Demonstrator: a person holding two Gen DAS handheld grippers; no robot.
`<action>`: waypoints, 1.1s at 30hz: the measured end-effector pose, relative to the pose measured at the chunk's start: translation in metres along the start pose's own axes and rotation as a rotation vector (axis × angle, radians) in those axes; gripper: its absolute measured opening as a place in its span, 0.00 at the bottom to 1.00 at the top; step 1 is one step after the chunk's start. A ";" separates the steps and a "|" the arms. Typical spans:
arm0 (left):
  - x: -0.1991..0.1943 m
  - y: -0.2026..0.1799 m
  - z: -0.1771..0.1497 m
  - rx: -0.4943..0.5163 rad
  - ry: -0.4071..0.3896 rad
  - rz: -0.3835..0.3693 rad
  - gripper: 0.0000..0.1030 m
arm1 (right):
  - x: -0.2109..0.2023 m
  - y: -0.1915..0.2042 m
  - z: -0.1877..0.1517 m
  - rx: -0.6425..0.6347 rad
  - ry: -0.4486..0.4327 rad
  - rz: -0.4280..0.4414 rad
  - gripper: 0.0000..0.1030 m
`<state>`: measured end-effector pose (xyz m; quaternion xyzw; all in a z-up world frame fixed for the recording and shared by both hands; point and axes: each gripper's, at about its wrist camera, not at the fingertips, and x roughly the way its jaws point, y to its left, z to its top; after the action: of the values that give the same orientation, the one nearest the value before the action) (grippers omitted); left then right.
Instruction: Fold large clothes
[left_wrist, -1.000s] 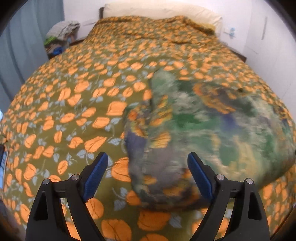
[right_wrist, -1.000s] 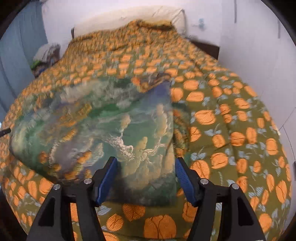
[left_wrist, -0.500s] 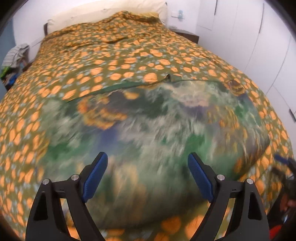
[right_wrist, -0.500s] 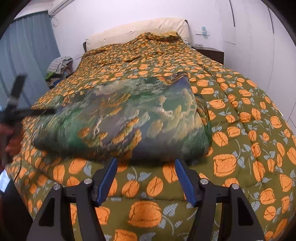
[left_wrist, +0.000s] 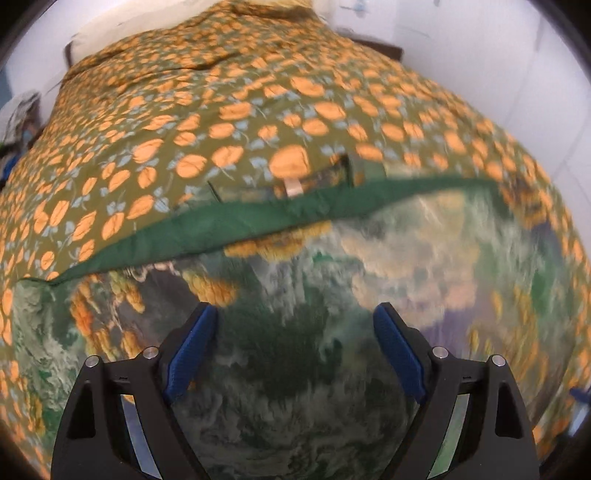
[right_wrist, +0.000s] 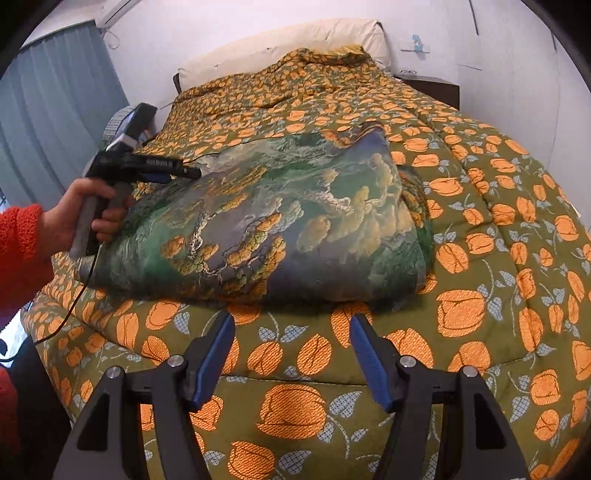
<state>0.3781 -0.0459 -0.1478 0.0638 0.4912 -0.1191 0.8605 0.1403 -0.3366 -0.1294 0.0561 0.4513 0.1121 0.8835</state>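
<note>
A large green, blue and orange landscape-print garment (right_wrist: 280, 221) lies folded in a thick rectangle near the foot of the bed. In the left wrist view it (left_wrist: 332, 332) fills the lower half, with a dark green hem (left_wrist: 258, 221) along its far edge. My left gripper (left_wrist: 295, 321) is open and empty, hovering over the garment; it also shows in the right wrist view (right_wrist: 184, 171), held by a hand at the garment's left end. My right gripper (right_wrist: 291, 328) is open and empty, in front of the garment's near edge, over the bedspread.
The bed is covered by an olive bedspread with orange flowers (right_wrist: 480, 240). A cream pillow (right_wrist: 295, 40) lies at the head. A grey curtain (right_wrist: 48, 110) hangs at the left, white walls (right_wrist: 517, 66) at the right, with a dark nightstand (right_wrist: 432, 85).
My left gripper has swung from the garment's left end to over its top, closer to it. My right gripper has pulled back from the garment toward the bed's foot. Both stay open.
</note>
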 end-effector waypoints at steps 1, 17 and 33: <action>-0.004 -0.002 -0.007 0.010 -0.005 -0.007 0.86 | 0.002 0.000 0.001 -0.001 0.008 0.001 0.64; -0.073 -0.067 -0.132 0.215 -0.082 0.018 0.89 | -0.016 0.023 -0.009 0.035 -0.014 -0.030 0.64; -0.141 -0.046 -0.158 0.124 -0.113 -0.098 0.89 | 0.047 -0.114 0.025 0.736 -0.017 0.068 0.87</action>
<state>0.1655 -0.0340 -0.1066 0.0862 0.4362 -0.1948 0.8743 0.2042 -0.4348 -0.1748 0.3861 0.4521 -0.0288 0.8036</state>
